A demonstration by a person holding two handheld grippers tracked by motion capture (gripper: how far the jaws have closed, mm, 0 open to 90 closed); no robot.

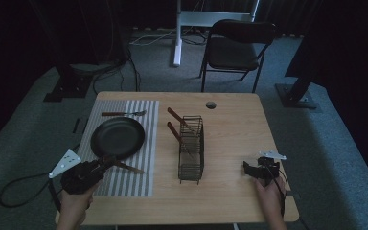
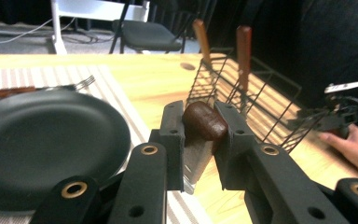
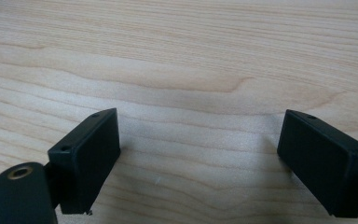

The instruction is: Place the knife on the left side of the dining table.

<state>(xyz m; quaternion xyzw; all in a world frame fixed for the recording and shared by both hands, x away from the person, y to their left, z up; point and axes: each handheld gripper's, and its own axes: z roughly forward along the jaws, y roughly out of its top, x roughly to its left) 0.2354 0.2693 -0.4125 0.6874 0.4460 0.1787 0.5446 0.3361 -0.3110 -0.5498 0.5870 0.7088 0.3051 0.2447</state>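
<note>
The left gripper (image 2: 200, 128) is clamping a wooden-handled knife (image 2: 204, 122) just beside the black plate (image 2: 42, 140). The right gripper (image 3: 200, 158), well right of the plate, is hanging wide open.

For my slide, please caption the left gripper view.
Left gripper clamps a wooden-handled knife beside a black plate.

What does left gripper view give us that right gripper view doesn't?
Left gripper view: its claw shut on a brown-handled knife, with the black plate, fork, striped mat and wire rack beyond. Right gripper view: its own claw wide open, nothing between the jaws, close over bare wood. Shared: the wooden table.
</note>
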